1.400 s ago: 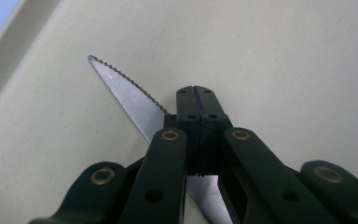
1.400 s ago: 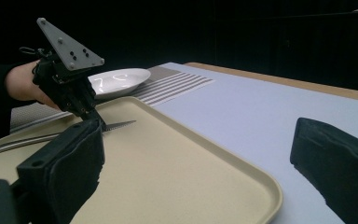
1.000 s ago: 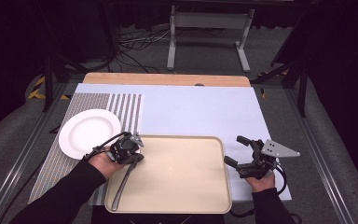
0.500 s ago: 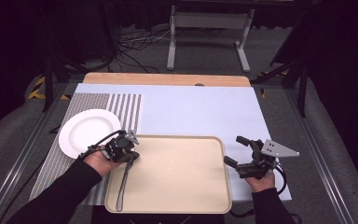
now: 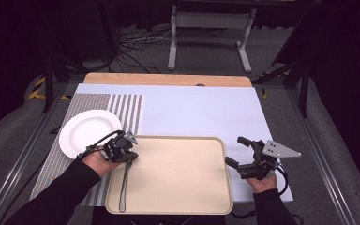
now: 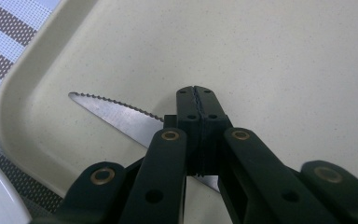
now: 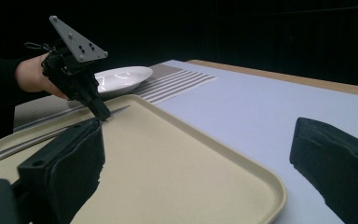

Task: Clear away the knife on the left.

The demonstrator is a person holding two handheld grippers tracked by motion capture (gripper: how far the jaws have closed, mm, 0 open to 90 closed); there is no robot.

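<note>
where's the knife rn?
In the high view the knife lies along the left edge of the beige tray, blade end under the shut left tongs, just right of the white plate.

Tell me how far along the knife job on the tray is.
Done: the left gripper is shut on the serrated steel knife, which lies on the beige plastic tray. In hand: lifting it, not yet begun. Left, probably: carrying it off, perhaps beside the round white plate. The right gripper waits open.
</note>
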